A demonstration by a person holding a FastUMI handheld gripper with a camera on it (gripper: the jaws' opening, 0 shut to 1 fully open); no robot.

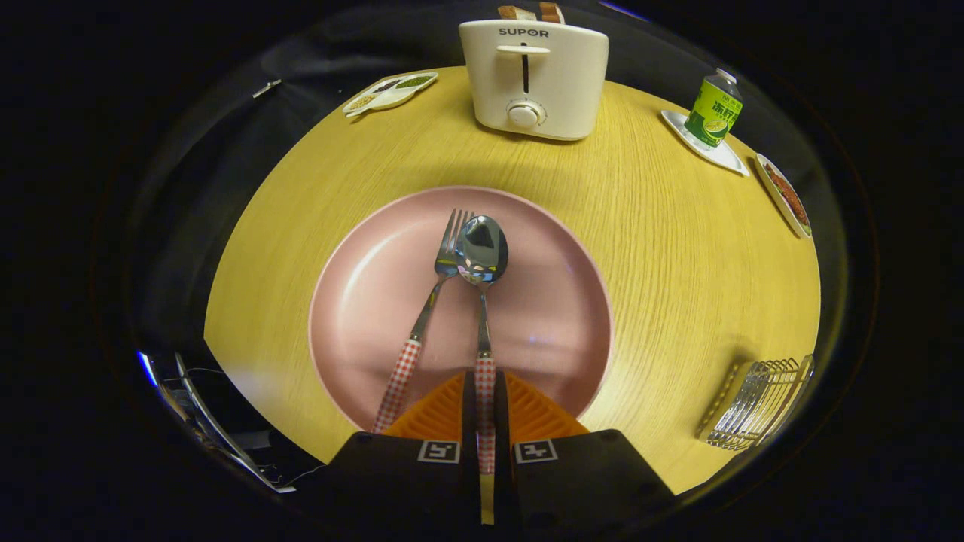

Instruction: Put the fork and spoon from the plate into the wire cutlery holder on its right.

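A pink plate lies on the round wooden table just ahead of my fingers. On it lie a steel fork and a steel spoon, both with red-checked handles, bowls and tines pointing away from me. My gripper is shut on the spoon's handle, which runs back between the two fingers. The fork lies just left of the spoon, its handle beside my left finger. The wire cutlery holder stands on the table to the right of the plate.
A white toaster with bread in it stands beyond the plate. A green bottle on a small white tray sits far right, with a dish of food near it. A divided snack dish lies far left.
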